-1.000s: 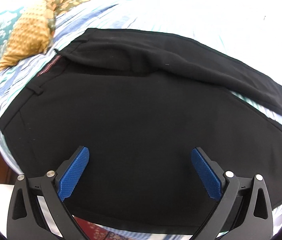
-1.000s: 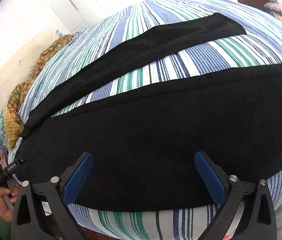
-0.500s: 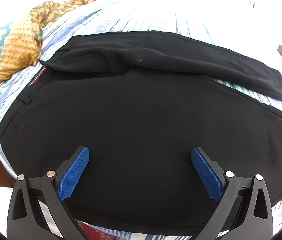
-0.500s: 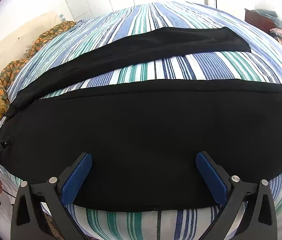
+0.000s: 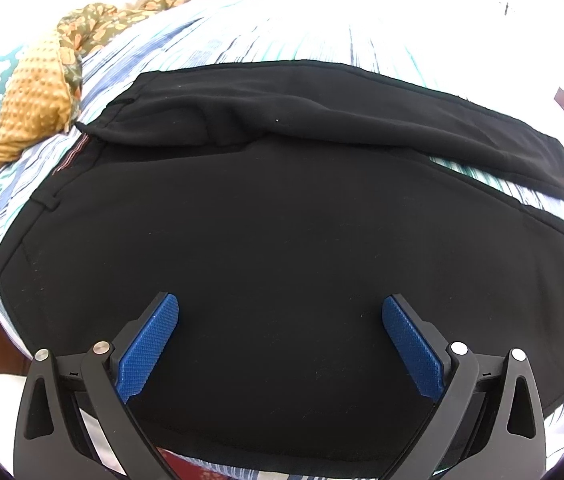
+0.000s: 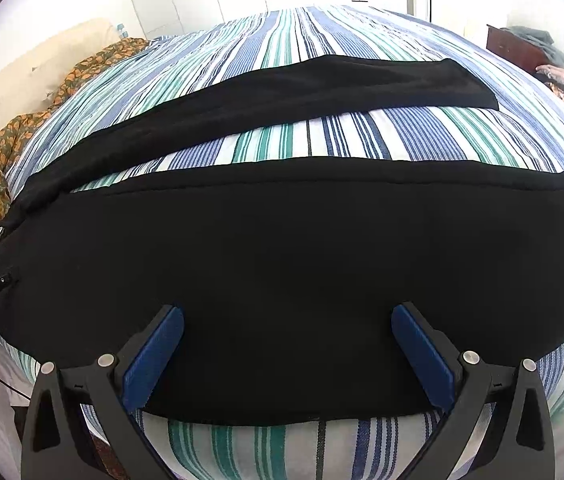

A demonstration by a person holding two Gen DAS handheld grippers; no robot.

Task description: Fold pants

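the black pants (image 5: 282, 240) lie spread across the striped bed (image 6: 361, 40), waistband toward the end with the orange dotted pillow (image 5: 34, 104), the near leg along the near edge and the far leg (image 6: 321, 84) splayed away with a wedge of sheet between them. both tools hover over the near leg with nothing in them: the left gripper (image 5: 280, 340) has its blue fingers (image 5: 150, 344) spread wide above the seat, and the right gripper (image 6: 286, 356) stands equally wide above the lower leg. by the look of it the first fold hasn't started. the fabric looks thin and slippery, so a pinch could catch one layer only, or take the sheet with it. the rumpled far hip (image 5: 202, 120) may also fold in crooked unless smoothed first.
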